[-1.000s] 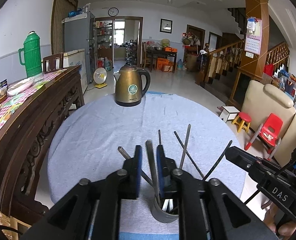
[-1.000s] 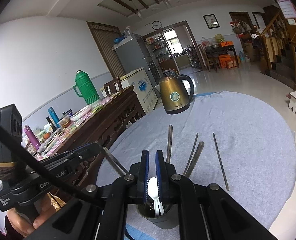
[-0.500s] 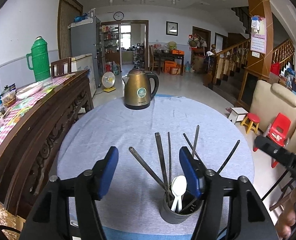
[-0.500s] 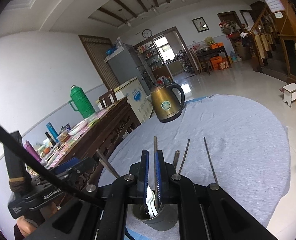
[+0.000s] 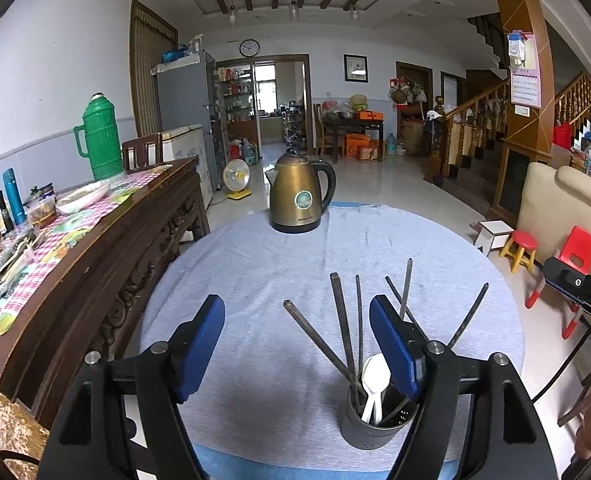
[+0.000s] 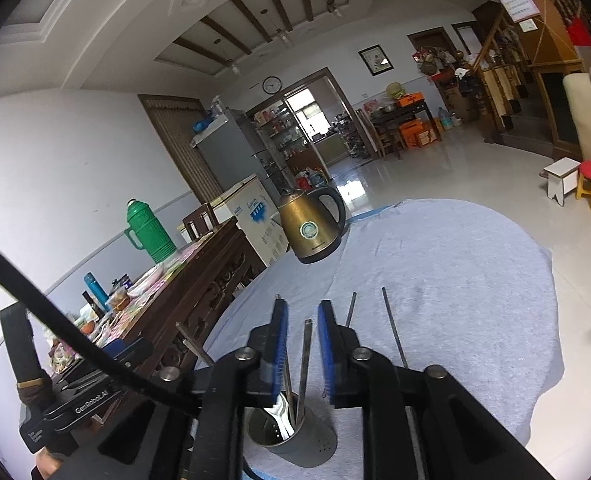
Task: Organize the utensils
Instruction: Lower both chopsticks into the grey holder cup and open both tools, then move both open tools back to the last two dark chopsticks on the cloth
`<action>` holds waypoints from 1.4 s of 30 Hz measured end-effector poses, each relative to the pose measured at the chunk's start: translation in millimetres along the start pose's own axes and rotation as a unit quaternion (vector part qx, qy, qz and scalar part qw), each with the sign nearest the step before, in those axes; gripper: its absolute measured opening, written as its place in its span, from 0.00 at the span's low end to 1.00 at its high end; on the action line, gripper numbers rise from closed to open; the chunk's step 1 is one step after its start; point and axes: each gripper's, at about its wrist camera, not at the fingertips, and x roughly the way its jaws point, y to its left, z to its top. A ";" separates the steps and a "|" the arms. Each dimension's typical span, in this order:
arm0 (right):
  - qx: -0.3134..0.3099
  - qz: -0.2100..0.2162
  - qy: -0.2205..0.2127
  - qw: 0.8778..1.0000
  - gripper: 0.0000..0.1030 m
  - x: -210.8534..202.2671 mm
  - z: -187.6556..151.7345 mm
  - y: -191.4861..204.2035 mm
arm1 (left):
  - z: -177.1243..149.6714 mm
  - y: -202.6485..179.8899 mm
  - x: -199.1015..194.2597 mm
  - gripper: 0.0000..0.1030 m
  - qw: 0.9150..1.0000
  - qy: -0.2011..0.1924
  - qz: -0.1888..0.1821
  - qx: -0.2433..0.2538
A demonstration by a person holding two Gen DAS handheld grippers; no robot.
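Left wrist view: no writing can be read here; the round green badge on the brass kettle is too small to make out. The left gripper has its blue pads wide apart and opening, with nothing between them but bare grey tablecloth. The grey utensil holder stands near the table's front edge, partly behind the gripper's right finger. It holds a white spoon and several dark metal chopsticks that fan outward. Between holder and kettle the cloth lies open; a dark carved sideboard stands close along the table's left edge. Part of the other gripper's black frame shows at the far right.

Right wrist view: the black body of the left gripper, at lower left, carries white lettering that reads "GenRobot.AI". The right gripper hangs above the holder, its jaws opening to a narrow gap. One chopstick stands in that gap, and the pads do not seem to press on it. The spoon's white bowl shows inside the holder. To the right the cloth runs free to the table's round rim, with pale floor beyond
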 end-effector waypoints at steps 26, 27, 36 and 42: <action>0.028 -0.042 -0.001 0.999 0.23 -14.3 -5.8 -31.2 | -39.2 71.2 17.3 0.76 0.994 0.057 0.090 -0.038; 0.029 -0.043 0.000 0.999 0.23 -13.5 -6.2 -32.7 | -40.8 74.9 21.1 0.76 0.993 0.062 0.095 -0.041; 0.049 -0.053 0.029 0.997 0.24 9.7 -13.6 -48.3 | -60.4 99.5 53.8 0.76 0.983 0.115 0.124 -0.068; 0.058 -0.062 0.051 0.995 0.24 27.1 -20.6 -58.9 | -67.7 103.1 77.3 0.76 0.979 0.144 0.126 -0.072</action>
